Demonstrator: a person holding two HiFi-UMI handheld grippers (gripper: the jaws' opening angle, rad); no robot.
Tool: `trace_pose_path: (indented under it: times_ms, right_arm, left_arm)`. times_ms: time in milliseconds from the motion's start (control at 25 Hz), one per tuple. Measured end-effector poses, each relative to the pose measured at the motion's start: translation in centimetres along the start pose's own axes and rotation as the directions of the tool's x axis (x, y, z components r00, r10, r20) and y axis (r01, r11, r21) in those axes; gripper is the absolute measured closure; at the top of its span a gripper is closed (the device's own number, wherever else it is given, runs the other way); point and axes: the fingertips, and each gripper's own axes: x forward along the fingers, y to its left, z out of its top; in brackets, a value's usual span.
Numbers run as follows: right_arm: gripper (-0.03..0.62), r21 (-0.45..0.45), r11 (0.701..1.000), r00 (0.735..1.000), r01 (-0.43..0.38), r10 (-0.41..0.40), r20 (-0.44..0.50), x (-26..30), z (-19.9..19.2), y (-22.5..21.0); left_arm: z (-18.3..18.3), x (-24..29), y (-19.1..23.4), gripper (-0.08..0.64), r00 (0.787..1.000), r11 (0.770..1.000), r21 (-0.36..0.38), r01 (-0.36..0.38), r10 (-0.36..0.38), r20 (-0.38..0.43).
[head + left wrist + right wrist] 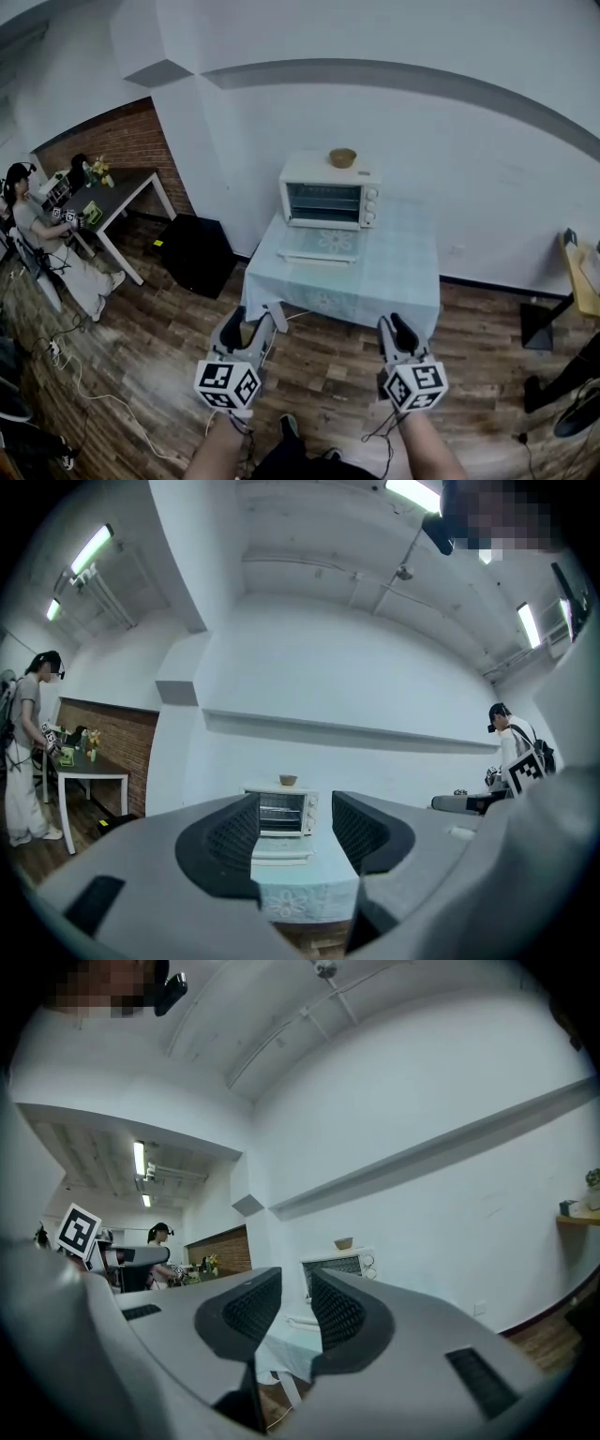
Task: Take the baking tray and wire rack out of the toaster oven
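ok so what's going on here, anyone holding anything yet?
Not yet. A person stands back from the table with a gripper in each hand. The left gripper and right gripper both have their jaws apart with nothing between them, and both point toward the toaster oven. The oven has a small bowl on top. Its door looks folded down, and a rack shows inside. Neither gripper has reached it.

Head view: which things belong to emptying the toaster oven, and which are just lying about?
Job: toaster oven, its open door, left gripper, right gripper, both open and empty.
Lying about: bowl on the oven, black box, desk at the left.
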Motion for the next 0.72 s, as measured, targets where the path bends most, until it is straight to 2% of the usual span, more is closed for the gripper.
trace_pose_path:
  times_ms: [120,440,720]
  right_arm:
    - [0.449,0.02,1.0,1.0,0.011,-0.011,-0.011,1.5,-0.4,-0.8]
    - [0.456,0.001,0.999,0.998,0.048,-0.048,-0.042,7.1,-1.8,-1.7]
    - [0.46,0.005,0.993,0.99,0.115,-0.114,-0.079,14.5,-2.1,-3.1]
  left_arm:
    - [-0.6,1.5,1.1,0.318,1.0,1.0,-0.017,0.008,-0.008,-0.019]
    - [-4.0,8.0,5.2,0.318,0.996,0.994,-0.093,0.055,-0.061,-0.06]
    - [-4.4,16.6,10.3,0.318,0.99,0.983,-0.147,0.111,-0.122,-0.066]
